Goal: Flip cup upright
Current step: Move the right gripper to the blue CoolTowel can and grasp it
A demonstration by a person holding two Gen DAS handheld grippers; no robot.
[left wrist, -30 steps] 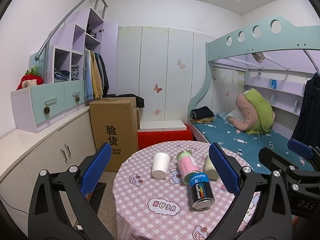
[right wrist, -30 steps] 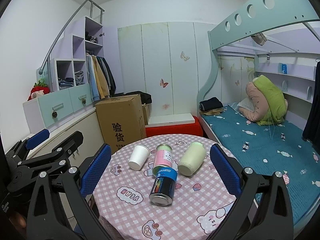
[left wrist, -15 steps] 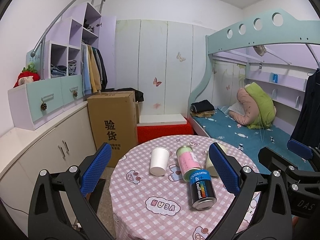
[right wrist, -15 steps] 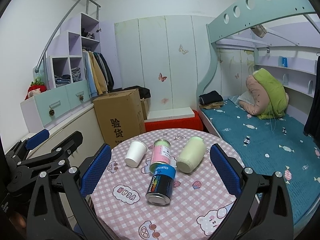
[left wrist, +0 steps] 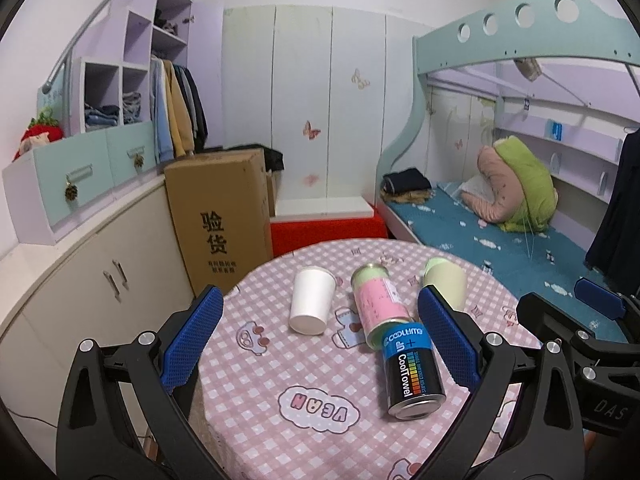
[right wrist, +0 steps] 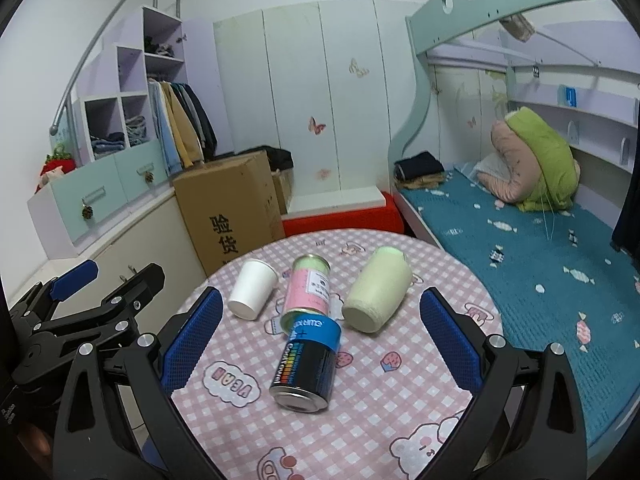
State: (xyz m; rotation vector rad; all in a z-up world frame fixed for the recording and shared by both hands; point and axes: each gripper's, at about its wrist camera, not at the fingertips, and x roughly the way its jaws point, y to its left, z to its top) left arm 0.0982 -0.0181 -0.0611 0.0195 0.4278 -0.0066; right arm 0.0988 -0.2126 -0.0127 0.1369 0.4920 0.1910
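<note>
Bedroom setting: a bunk bed (left wrist: 516, 208) stands at the right, a wardrobe wall behind, and a carton (left wrist: 218, 216) at the left beside a round tabletop (left wrist: 280, 440) under a pink checked cloth.

Four items lie near the tabletop centre. The cup (left wrist: 310, 300) is white paper and sits inverted or steeply tilted, with its narrow base toward the grippers and its wide rim on the far side; from these views I cannot tell whether it rests on its rim or on its side. Just right of it lies a pink can (left wrist: 378, 304). A black can (left wrist: 412, 372) lies end to end with the pink can, the two touching. A pale green tumbler (right wrist: 378, 294) lies on its side to the right of both cans.

Step in hand, as judged: approach. Neither gripper touches any item.

Left gripper (left wrist: 316, 344): jaws spread wide, empty, held above the near edge of the tabletop and aimed at the cup and the cans. Right gripper (right wrist: 320, 344): jaws also spread wide, empty, level with the left one and just beside it, aimed at the cans and the tumbler.

Next move, as judged: bring one gripper down with a finger on each side of the cup wall, close lightly because paper crushes, lift, rotate until the rim faces up, and set the cup down. Keep clear of the pink can, which could roll if nudged.
</note>
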